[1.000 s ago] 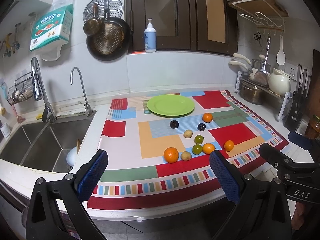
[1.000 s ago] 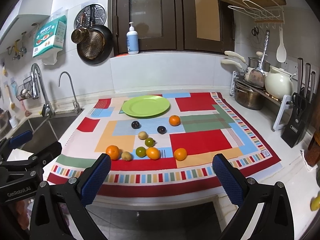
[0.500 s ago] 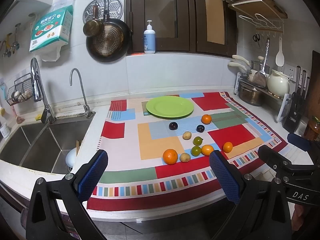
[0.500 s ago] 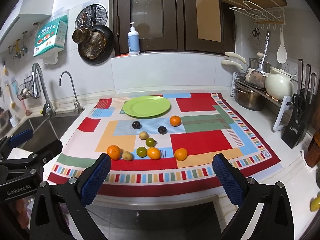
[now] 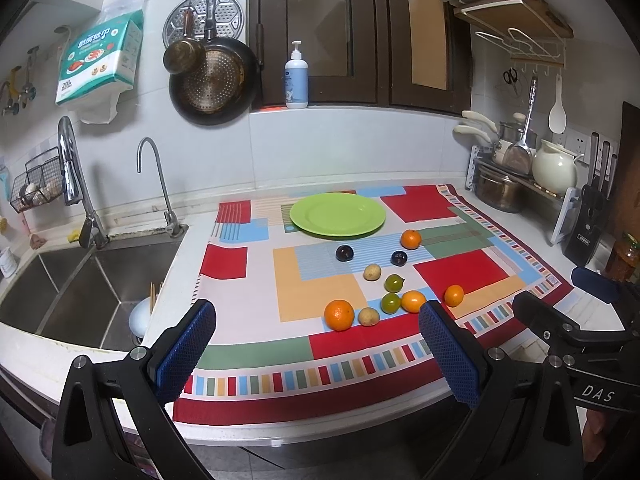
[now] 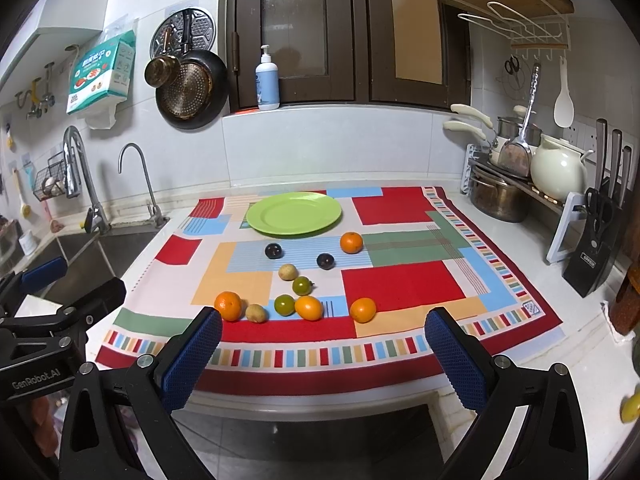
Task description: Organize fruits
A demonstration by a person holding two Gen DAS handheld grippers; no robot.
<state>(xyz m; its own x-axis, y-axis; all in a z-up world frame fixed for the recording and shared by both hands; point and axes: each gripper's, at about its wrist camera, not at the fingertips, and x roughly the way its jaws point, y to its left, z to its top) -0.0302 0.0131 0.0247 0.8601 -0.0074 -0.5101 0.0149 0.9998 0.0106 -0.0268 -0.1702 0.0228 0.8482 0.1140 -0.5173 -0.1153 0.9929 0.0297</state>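
Observation:
A green plate (image 5: 337,214) (image 6: 294,213) lies empty at the back of a colourful patchwork cloth (image 5: 312,288) (image 6: 404,280). In front of it lie several small fruits: oranges (image 5: 339,314) (image 6: 228,305), two dark plums (image 5: 344,253) (image 6: 273,251), two green fruits (image 5: 390,303) (image 6: 284,305) and two tan ones (image 5: 368,316) (image 6: 256,313). My left gripper (image 5: 316,344) is open and empty, before the counter's front edge. My right gripper (image 6: 322,346) is open and empty too, to its right. Each gripper shows at the edge of the other's view.
A steel sink (image 5: 80,280) with two taps is left of the cloth. A dish rack with a pot and a white kettle (image 6: 558,174) and a knife block (image 6: 592,256) stand at the right. Pans (image 5: 212,80) hang on the wall. A soap bottle (image 5: 296,80) stands on the sill.
Both grippers have shifted only slightly; the view has drifted a little. The fruits and plate have not moved.

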